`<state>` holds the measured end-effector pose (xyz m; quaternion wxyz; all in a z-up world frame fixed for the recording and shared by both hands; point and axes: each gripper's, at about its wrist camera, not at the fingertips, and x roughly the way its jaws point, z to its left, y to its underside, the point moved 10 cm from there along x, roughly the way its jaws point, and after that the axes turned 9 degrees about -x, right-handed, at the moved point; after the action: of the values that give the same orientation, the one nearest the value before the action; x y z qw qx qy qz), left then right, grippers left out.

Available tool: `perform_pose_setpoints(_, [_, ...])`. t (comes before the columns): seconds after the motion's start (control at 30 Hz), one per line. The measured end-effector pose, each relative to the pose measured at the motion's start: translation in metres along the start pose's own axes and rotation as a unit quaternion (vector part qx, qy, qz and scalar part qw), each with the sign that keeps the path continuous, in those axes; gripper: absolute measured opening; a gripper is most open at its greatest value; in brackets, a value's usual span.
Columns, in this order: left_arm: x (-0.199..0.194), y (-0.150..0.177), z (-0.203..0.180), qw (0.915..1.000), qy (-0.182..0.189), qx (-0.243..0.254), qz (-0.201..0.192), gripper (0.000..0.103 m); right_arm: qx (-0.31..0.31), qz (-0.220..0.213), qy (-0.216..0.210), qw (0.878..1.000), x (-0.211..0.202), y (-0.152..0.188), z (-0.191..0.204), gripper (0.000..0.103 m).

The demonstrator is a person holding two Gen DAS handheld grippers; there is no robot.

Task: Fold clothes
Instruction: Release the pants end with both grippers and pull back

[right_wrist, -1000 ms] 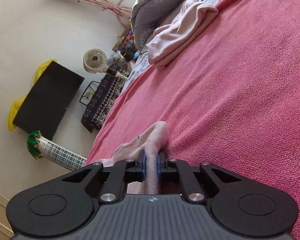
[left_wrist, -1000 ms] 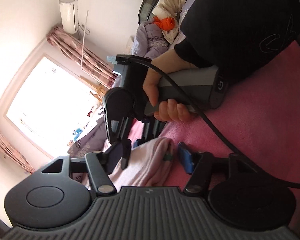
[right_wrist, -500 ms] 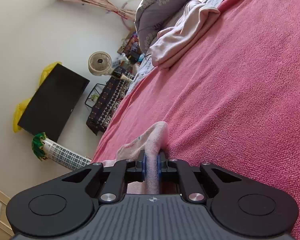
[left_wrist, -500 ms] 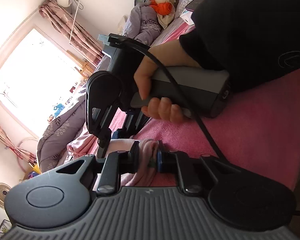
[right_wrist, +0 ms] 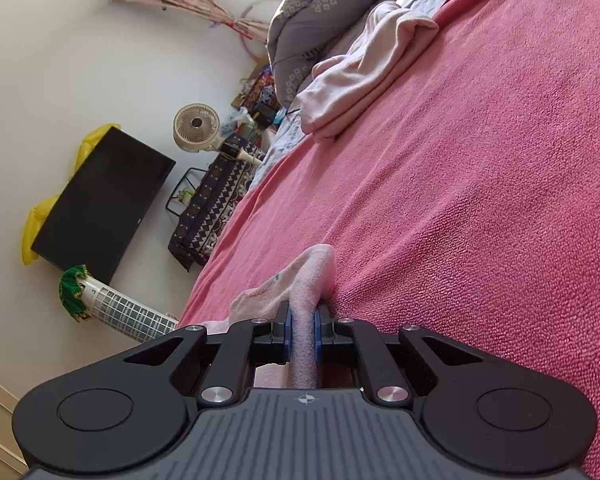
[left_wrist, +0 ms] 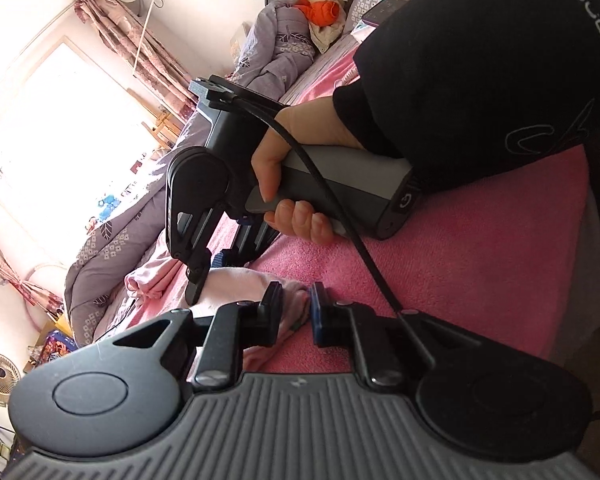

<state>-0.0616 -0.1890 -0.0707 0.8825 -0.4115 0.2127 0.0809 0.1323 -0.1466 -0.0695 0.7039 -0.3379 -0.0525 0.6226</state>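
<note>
Both hand-held grippers pinch one pink garment on the bed (right_wrist: 480,200): left (left_wrist: 294,312) nearly closed on a thin fold, right (right_wrist: 303,330) clamped tight on the garment (right_wrist: 312,272); lifting unevenly, I reckon, could slip the left's shallow bite

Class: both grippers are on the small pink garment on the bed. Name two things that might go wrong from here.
1. The left gripper seems to pinch only a thin edge of the pink garment, so the cloth may slip free when lifted.
2. The black cable hangs right by the left gripper and might snag.
</note>
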Motion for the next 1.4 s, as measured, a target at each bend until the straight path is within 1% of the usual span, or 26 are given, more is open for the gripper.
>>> perform_pose_setpoints(0.07, [-0.013,-0.002,0.0,0.9993,0.032,-0.018,-0.005,0.015,0.0,0.0,-0.001,1.0,0.0,0.0,-0.001,0.01])
perform_pose_setpoints(0.1, [-0.02,-0.003,0.0,0.9985,0.046,-0.027,-0.009,0.022,0.0,0.0,-0.002,1.0,0.0,0.0,-0.001,0.01])
perform_pose_setpoints(0.13, [-0.028,-0.004,0.002,0.9981,0.05,-0.033,-0.012,0.032,0.0,0.0,-0.003,1.0,0.0,0.0,-0.001,0.01])
perform_pose_setpoints(0.17, [-0.035,-0.004,0.004,0.9976,0.055,-0.039,-0.015,0.045,0.0,-0.001,-0.004,1.0,0.0,0.0,-0.001,0.01])
perform_pose_setpoints(0.2, [-0.043,-0.005,0.007,0.9972,0.055,-0.047,-0.019,0.052,0.0,-0.002,-0.006,1.0,0.0,0.0,-0.001,0.011])
perform_pose_setpoints(0.23, [-0.049,-0.005,0.015,0.9969,0.044,-0.06,-0.023,0.063,-0.001,-0.003,-0.009,1.0,-0.001,0.0,-0.001,0.011])
perform_pose_setpoints(0.3, [-0.059,-0.005,0.039,0.9955,0.017,-0.089,-0.026,0.066,-0.001,-0.013,-0.019,1.0,-0.004,0.0,0.0,0.012])
perform_pose_setpoints(0.37, [-0.066,-0.002,0.076,0.9928,-0.027,-0.113,-0.027,0.076,0.005,-0.034,-0.031,0.999,-0.013,-0.001,0.0,0.021])
perform_pose_setpoints(0.4, [-0.067,0.004,0.099,0.9906,-0.058,-0.121,-0.025,0.077,0.01,-0.048,-0.036,0.998,-0.019,-0.001,0.0,0.025])
perform_pose_setpoints(0.47, [-0.075,0.017,0.138,0.9834,-0.116,-0.139,-0.018,0.079,0.022,-0.083,-0.042,0.995,-0.039,0.001,0.0,0.044])
perform_pose_setpoints(0.5, [-0.076,0.025,0.155,0.9794,-0.139,-0.146,-0.014,0.081,0.027,-0.101,-0.044,0.994,-0.05,0.002,0.0,0.049])
perform_pose_setpoints(0.53, [-0.075,0.032,0.168,0.9758,-0.157,-0.151,-0.011,0.084,0.028,-0.118,-0.048,0.991,-0.062,0.006,0.002,0.057])
perform_pose_setpoints(0.57, [-0.075,0.039,0.179,0.9725,-0.174,-0.155,-0.007,0.085,0.026,-0.131,-0.048,0.99,-0.073,0.012,0.004,0.061])
perform_pose_setpoints(0.63, [-0.067,0.049,0.195,0.9687,-0.193,-0.157,0.002,0.085,0.008,-0.133,-0.034,0.991,-0.089,0.028,0.011,0.062])
perform_pose_setpoints(0.7, [-0.056,0.058,0.202,0.9673,-0.197,-0.159,0.011,0.085,-0.02,-0.125,-0.016,0.992,-0.102,0.046,0.02,0.062])
perform_pose_setpoints(0.77, [-0.042,0.066,0.202,0.9671,-0.191,-0.167,0.021,0.085,-0.045,-0.113,0.0,0.993,-0.111,0.063,0.032,0.062])
perform_pose_setpoints(0.87, [-0.025,0.083,0.188,0.97,-0.169,-0.169,0.044,0.085,-0.05,-0.075,0.028,0.996,-0.11,0.08,0.041,0.061])
perform_pose_setpoints(0.93, [-0.017,0.098,0.178,0.9722,-0.158,-0.163,0.058,0.085,-0.056,-0.066,0.039,0.996,-0.107,0.085,0.047,0.061])
perform_pose_setpoints(1.0, [-0.016,0.107,0.176,0.9697,-0.158,-0.18,0.05,0.085,-0.056,-0.06,0.045,0.996,-0.104,0.087,0.05,0.061])
perform_pose_setpoints(1.1, [-0.026,0.106,0.185,0.9619,-0.148,-0.223,0.056,0.085,-0.052,-0.057,0.046,0.996,-0.099,0.091,0.052,0.061])
perform_pose_setpoints(1.2, [-0.043,0.09,0.196,0.9607,-0.166,-0.221,0.027,0.086,-0.048,-0.05,0.039,0.997,-0.09,0.091,0.054,0.06])
perform_pose_setpoints(1.23, [-0.047,0.085,0.199,0.9613,-0.169,-0.216,0.018,0.09,-0.046,-0.049,0.036,0.997,-0.086,0.089,0.054,0.06])
perform_pose_setpoints(1.27, [-0.047,0.084,0.2,0.9637,-0.167,-0.207,0.017,0.098,-0.04,-0.049,0.035,0.997,-0.083,0.087,0.053,0.058])
perform_pose_setpoints(1.3, [-0.046,0.085,0.201,0.9656,-0.168,-0.197,0.021,0.1,-0.033,-0.05,0.034,0.998,-0.081,0.086,0.053,0.057])
perform_pose_setpoints(1.37, [-0.038,0.107,0.207,0.9643,-0.193,-0.17,0.061,0.099,-0.033,-0.052,0.034,0.997,-0.081,0.086,0.053,0.055])
perform_pose_setpoints(1.4, [-0.036,0.124,0.213,0.9601,-0.211,-0.164,0.085,0.099,-0.037,-0.053,0.034,0.997,-0.082,0.088,0.053,0.054])
